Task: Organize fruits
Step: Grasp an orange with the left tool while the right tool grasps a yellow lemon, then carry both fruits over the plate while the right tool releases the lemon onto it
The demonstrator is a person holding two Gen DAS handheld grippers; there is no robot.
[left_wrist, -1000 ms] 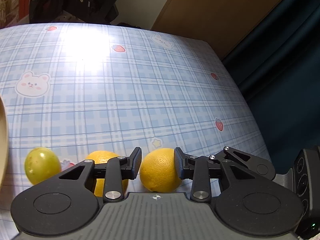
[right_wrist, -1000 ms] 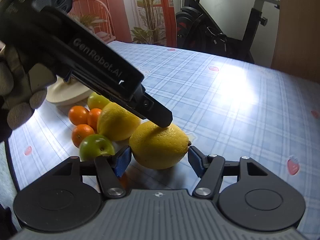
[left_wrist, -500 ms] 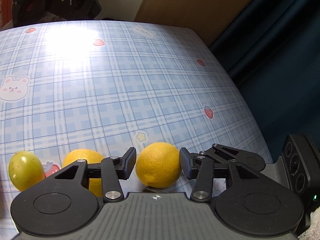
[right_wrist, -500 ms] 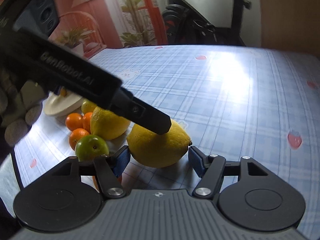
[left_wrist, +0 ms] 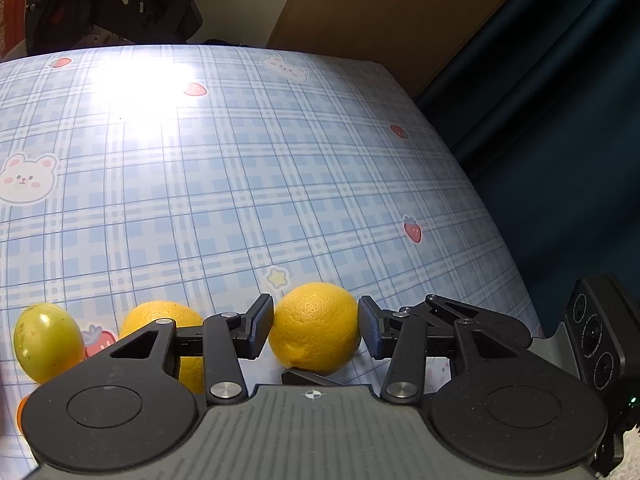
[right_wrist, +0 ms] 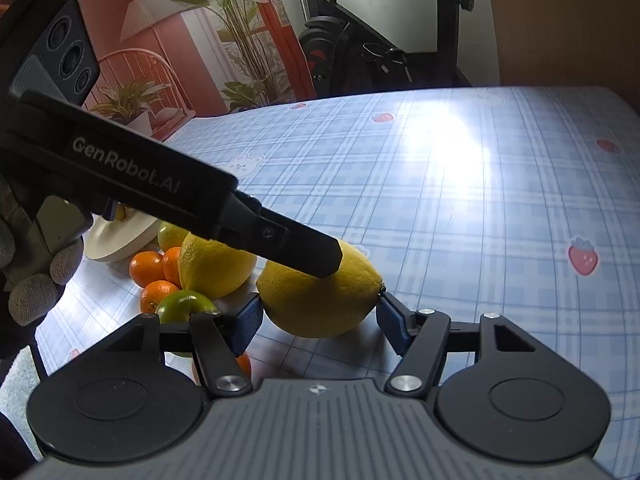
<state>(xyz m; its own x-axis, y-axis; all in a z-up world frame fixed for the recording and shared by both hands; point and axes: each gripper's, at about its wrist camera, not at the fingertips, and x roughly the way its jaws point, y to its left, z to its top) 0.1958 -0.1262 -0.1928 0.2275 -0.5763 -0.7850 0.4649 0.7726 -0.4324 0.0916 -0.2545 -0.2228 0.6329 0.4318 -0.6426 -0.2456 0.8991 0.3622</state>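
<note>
Left tongs point(left_wrist: 316, 330) just opened round lemon point(left_wrist: 316, 320) | right tongs point(right_wrist: 318, 314) grip it — second lemon point(right_wrist: 212, 270) beside

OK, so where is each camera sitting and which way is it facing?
Left wrist: on the left gripper, angled down at the lemon between its jaws, which have just been opening, and the tablecloth beyond.
Right wrist: on the right gripper, clamped on that lemon, facing the fruit pile; the gloved left hand shows.
Shared: the lemon, both grippers.

Blue plaid tablecloth point(right_wrist: 460, 216), glare patch; exercise bike point(right_wrist: 360, 52), plants, possibly lamp behind.
</note>
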